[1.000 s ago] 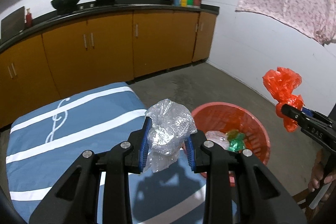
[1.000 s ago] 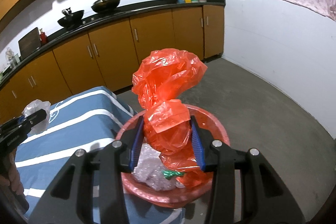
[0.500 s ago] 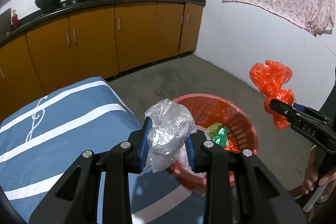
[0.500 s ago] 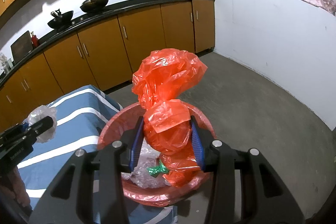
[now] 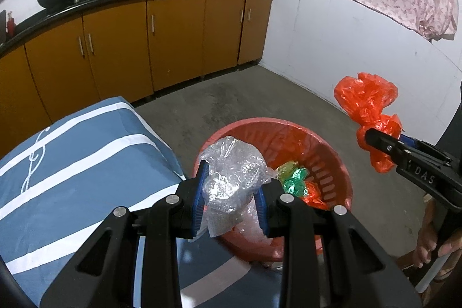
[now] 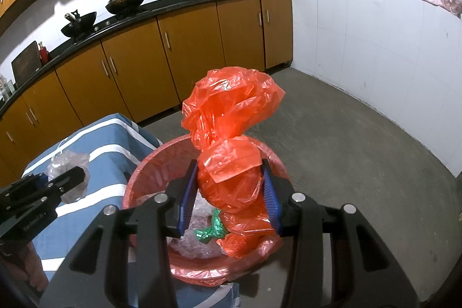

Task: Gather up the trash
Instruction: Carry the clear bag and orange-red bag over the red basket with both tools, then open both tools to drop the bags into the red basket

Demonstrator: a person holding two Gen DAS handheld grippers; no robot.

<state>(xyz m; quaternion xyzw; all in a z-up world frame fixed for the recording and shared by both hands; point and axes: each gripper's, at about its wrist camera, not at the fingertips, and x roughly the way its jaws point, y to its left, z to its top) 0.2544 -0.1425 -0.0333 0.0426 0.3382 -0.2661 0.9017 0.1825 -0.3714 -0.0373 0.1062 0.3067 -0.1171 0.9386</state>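
Each gripper is black with two thick fingers, blue ribbed pads and round silver screws. The right gripper (image 5: 384,146), at 3 o'clock in the left view, has white letters "DAS".

Red basket (image 5: 332,152) beside blue-striped bed (image 5: 72,163), concrete floor (image 5: 231,100).

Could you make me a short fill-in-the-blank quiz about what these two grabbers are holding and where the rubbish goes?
1. The left gripper is shut on a crumpled ____ plastic bag.
2. The right gripper is shut on a bag coloured ____.
3. The red basket stands on the ____, beside the striped blue cloth.
4. A shiny ____ wrapper lies inside the basket.

Missing words: clear; orange-red; floor; green
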